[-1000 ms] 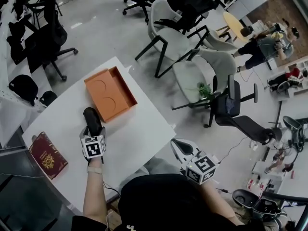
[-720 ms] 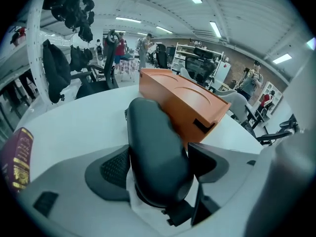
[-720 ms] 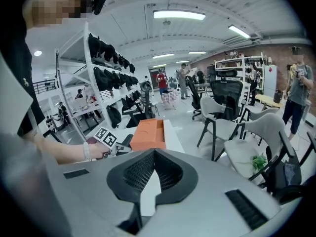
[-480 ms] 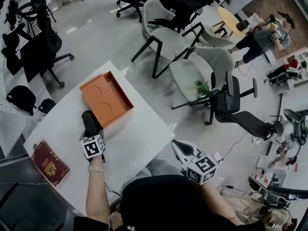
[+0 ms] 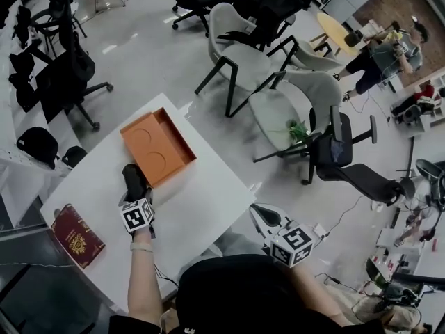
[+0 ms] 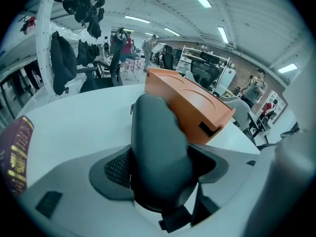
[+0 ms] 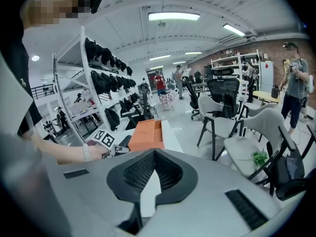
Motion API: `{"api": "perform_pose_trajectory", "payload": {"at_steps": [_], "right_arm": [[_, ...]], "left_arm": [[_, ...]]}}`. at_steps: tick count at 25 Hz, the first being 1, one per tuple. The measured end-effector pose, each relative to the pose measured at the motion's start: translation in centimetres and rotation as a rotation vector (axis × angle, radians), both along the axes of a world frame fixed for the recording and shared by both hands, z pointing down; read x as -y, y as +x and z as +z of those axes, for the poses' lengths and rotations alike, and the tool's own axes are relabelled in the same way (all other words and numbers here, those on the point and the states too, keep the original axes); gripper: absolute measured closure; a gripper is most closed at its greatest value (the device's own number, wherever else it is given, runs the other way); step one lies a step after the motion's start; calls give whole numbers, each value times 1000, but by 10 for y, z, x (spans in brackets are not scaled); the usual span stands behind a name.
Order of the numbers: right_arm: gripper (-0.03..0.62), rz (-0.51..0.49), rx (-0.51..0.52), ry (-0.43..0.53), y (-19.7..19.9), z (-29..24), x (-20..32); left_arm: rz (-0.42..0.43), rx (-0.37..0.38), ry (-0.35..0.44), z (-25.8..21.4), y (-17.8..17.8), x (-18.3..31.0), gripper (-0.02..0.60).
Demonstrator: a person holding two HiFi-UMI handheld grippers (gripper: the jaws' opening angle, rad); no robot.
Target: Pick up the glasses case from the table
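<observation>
The black glasses case [image 5: 133, 179] is on the white table [image 5: 201, 197], just in front of the orange box [image 5: 157, 147]. My left gripper [image 5: 138, 195] is shut on its near end. In the left gripper view the case [image 6: 154, 132] fills the gap between the jaws of the left gripper [image 6: 160, 174] and sticks out toward the orange box [image 6: 190, 105]. I cannot tell whether the case is touching the tabletop. My right gripper [image 5: 267, 219] hangs off the table's right edge, and in its own view the right gripper [image 7: 154, 152] is shut on nothing.
A dark red passport-like booklet [image 5: 77, 236] lies at the table's left front corner. Grey and black chairs [image 5: 254, 65] stand on the floor behind and to the right of the table. A person [image 5: 379, 51] stands at the far right.
The head view has shifted a little. My left gripper stays shut on the case beside the orange box, and the right gripper holds its place off the table edge.
</observation>
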State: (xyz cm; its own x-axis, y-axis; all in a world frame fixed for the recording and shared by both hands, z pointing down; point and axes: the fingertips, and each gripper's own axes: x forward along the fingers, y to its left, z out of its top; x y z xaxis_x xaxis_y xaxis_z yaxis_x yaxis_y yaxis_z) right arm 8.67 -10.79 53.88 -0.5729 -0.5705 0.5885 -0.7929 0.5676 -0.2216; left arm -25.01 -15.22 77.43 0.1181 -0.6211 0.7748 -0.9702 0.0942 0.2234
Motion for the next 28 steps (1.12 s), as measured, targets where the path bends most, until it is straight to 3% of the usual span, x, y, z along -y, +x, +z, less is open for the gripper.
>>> {"api": "perform_pose_trajectory", "payload": {"at_steps": [6, 15, 20, 28], "right_arm": [[566, -58, 37, 6, -8, -4, 8], [566, -226, 94, 30, -42, -10, 24], [566, -339, 127, 37, -76, -14, 29], [566, -514, 192, 90, -127, -38, 37]], "left_arm": [[9, 48, 34, -31, -1, -6, 227], [-32, 66, 118, -88, 1, -35, 226], [-70, 75, 165, -127, -4, -59, 227], [-127, 149, 267, -191, -2, -91, 227]]}}
